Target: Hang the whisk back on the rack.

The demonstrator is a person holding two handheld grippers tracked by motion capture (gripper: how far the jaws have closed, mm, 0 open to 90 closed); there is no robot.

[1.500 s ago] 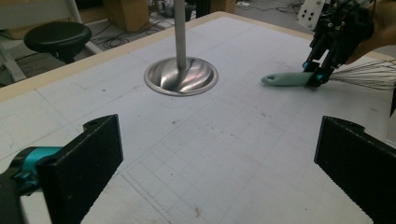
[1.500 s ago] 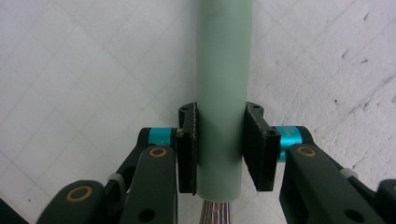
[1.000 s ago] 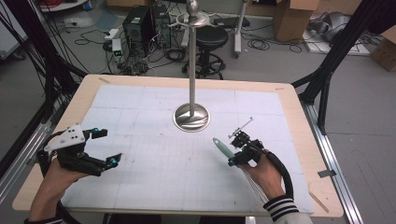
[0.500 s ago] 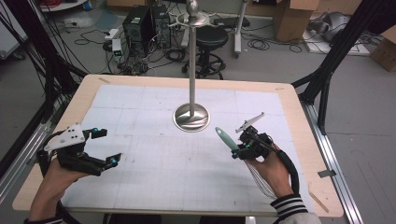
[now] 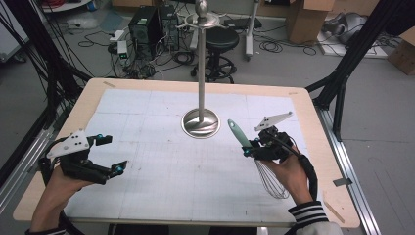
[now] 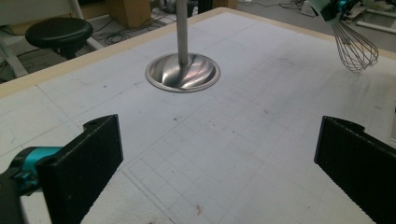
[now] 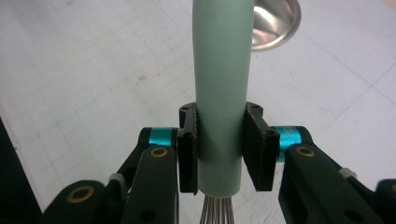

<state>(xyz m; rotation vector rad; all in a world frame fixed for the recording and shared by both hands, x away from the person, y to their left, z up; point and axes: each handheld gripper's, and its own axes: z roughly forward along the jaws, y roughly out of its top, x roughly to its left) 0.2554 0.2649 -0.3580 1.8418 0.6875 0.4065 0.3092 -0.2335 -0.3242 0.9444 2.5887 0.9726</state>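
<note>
A whisk with a pale green handle [image 5: 239,132] and a wire head [image 5: 271,178] is lifted off the table, handle pointing up and away toward the stand. My right gripper [image 5: 250,149] is shut on that handle [image 7: 222,93], both pads pressing its sides, with the wires [image 7: 215,212] below the jaws. The whisk's wire head [image 6: 354,46] hangs at the far right in the left gripper view. A steel stand with a round base [image 5: 200,122] and a tall pole [image 5: 200,68] rises at the table's middle back. My left gripper [image 5: 111,154] hovers at the left, jaws wide open with nothing between them.
The white gridded mat [image 5: 161,161] covers a wooden table [image 5: 93,95]. The stand's top has hooked arms [image 5: 201,20]. Behind the table are a black stool [image 5: 220,41], computer boxes, cables and dark frame legs [image 5: 342,73].
My right gripper has risen with the whisk, and the handle has tipped more upright toward the stand. The left gripper has stayed put.
</note>
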